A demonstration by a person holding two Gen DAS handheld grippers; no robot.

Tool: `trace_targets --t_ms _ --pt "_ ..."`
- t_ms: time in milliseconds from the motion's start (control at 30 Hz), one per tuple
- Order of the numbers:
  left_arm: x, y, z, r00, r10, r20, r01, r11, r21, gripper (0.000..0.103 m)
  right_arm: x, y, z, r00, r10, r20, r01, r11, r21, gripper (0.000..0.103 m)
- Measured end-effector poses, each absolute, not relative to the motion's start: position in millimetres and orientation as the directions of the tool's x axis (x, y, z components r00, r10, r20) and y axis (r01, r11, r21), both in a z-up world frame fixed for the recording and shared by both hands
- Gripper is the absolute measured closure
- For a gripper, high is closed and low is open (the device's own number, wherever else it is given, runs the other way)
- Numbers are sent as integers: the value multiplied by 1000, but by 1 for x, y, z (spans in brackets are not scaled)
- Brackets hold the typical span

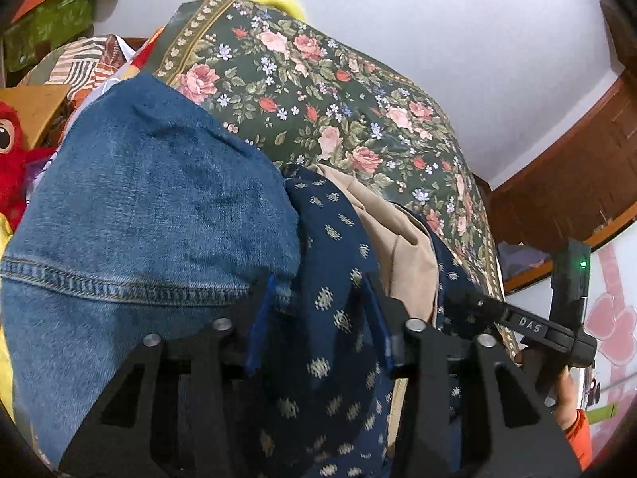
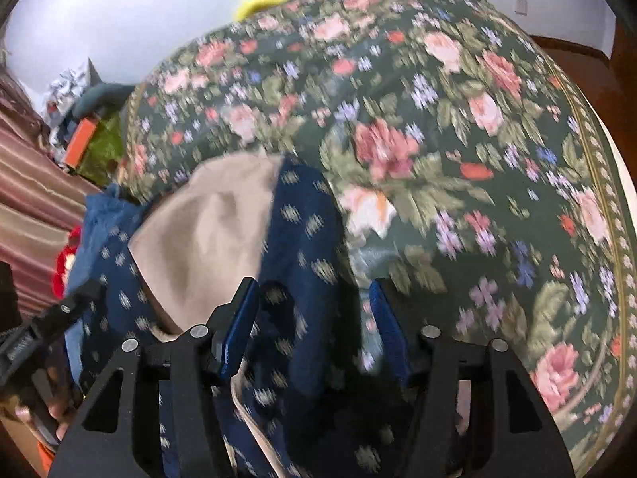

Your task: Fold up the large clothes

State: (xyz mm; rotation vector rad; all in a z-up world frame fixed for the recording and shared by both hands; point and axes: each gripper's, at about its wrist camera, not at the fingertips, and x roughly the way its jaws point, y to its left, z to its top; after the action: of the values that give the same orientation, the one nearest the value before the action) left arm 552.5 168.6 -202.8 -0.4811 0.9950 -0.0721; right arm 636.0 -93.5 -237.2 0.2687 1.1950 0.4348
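While both grippers point down at the bed:
Garment: navy patterned cloth [image 1: 338,279], tan lining, atop floral bedspread [image 1: 318,91], beside jeans [image 1: 139,199].
L gripper [image 1: 322,318]: jaws apart, cloth between, grip unclear.
R gripper [image 2: 314,318]: same.

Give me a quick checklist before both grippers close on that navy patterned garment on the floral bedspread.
1. Navy patterned garment lies between left gripper jaws: ok.
2. Same garment lies between right gripper jaws: ok.
3. Pads already pressing the cloth, either gripper: cannot tell.
4. Denim piece clear of the left gripper: not ok, its edge sits at the left finger.
5. Beige garment clear of the right gripper: cannot tell.
6. Floral bedspread not caught: cannot tell, right view is blurred.
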Motion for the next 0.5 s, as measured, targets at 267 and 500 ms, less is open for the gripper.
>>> trace_targets --t_ms 267,500 --pt "541 137 -186 613 -163 -773 -77 961 -264 101 613 -67 -224 313 507 -803 -336 850 405 99" --pt "498 126 -149 642 -212 -737 24 966 -257 101 562 -84 -172 310 607 -731 -457 770 445 99"
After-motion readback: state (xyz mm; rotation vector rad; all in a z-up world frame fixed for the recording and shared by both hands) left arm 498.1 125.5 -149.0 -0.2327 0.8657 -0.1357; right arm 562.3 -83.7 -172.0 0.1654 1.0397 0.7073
